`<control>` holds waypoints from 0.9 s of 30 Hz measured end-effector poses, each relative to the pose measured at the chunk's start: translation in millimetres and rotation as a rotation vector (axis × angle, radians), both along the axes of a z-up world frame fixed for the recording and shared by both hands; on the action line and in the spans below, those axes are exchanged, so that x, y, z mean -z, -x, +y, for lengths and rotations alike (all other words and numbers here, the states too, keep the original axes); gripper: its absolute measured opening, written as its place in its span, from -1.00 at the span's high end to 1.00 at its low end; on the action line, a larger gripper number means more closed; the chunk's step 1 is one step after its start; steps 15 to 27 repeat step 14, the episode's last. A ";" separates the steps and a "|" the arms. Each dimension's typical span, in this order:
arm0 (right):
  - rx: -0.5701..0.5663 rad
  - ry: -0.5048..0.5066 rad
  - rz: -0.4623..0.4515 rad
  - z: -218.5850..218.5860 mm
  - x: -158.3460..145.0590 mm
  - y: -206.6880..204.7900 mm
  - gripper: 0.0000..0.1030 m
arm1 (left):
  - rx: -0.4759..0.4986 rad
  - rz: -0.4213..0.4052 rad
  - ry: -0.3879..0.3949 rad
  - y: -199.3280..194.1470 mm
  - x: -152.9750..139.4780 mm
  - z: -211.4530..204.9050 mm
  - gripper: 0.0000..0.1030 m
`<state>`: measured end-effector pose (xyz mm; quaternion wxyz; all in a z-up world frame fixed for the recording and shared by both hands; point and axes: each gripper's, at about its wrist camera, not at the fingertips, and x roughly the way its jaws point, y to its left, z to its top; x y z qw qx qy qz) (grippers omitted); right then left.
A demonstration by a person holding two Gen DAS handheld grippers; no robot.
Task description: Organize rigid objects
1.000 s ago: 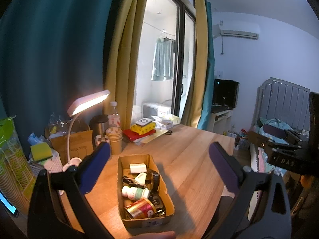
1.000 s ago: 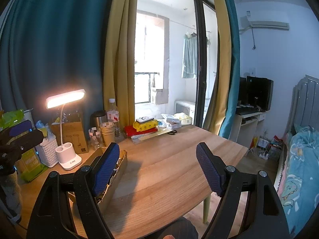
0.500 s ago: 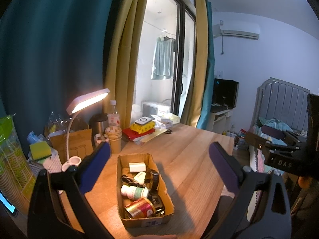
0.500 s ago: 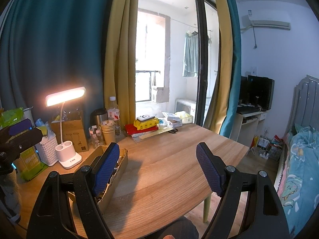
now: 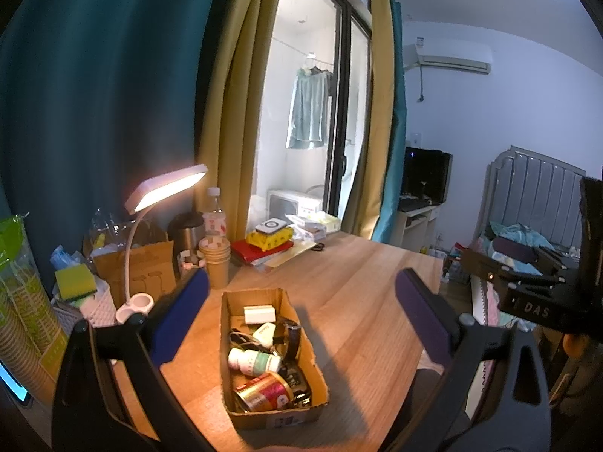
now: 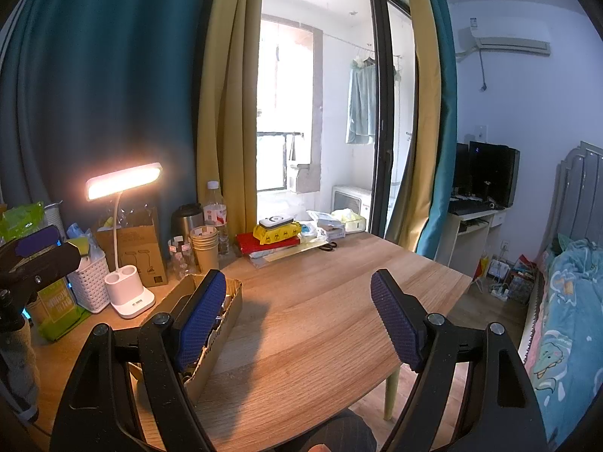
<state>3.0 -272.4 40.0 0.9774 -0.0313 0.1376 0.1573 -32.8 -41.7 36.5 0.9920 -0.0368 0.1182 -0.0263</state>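
The table (image 6: 320, 301) has lots of bare wood on the right, up to its far edge. The box (image 5: 271, 358) of small things sits near the left side. The left gripper (image 5: 301, 309) is wide open, empty, with the box between its jaws. The right gripper (image 6: 297, 312) is wide open, empty, with the box by its left jaw.

My left gripper (image 5: 301, 312) shows dark-blue pads on black; my right gripper (image 6: 297, 316) wears textured blue ones. Brown cardboard box (image 5: 314, 369) holds a gold-and-magenta can (image 5: 265, 391), a white bottle (image 5: 252, 361) banded green. Pale wood-grain table (image 6: 320, 301), teal and mustard curtains (image 6: 222, 94).
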 end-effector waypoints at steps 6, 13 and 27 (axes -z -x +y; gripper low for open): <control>-0.002 0.000 0.001 0.1 0.3 0.1 -0.59 | 0.002 0.004 -0.001 1.3 0.4 -0.2 -0.95; -0.003 0.000 0.002 0.6 1.1 0.1 -0.59 | 0.003 0.005 0.000 1.0 0.1 0.1 -0.95; -0.003 0.000 0.002 0.5 1.0 -0.1 -0.59 | 0.005 0.006 0.000 1.3 0.2 -0.1 -0.95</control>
